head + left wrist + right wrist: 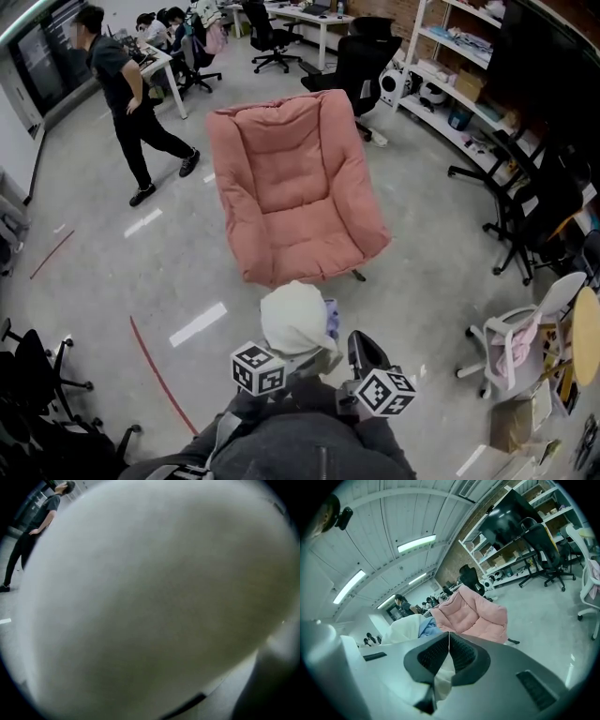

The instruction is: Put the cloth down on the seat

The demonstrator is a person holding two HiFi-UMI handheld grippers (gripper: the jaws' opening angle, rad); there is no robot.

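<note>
A bundled white cloth [295, 317] with a pale blue part hangs in front of me, just short of the pink padded chair [295, 187]; the chair's seat [305, 246] is bare. The cloth lies over the front of my left gripper, whose marker cube [258, 367] shows below it. The cloth [150, 597] fills the left gripper view and hides the jaws. My right gripper [449, 637] is shut, with white fabric pinched between its pads. Beyond it in that view are the cloth [405, 627] and the chair [476, 613]. In the head view the right gripper [356, 342] sits to the right of the bundle.
A person [127, 103] stands on the floor left of the chair. Black office chairs [361, 56] and desks are behind it. Shelves [459, 75] and black stands line the right side. A white chair [520, 337] stands at the near right, and chair bases [37, 375] at the near left.
</note>
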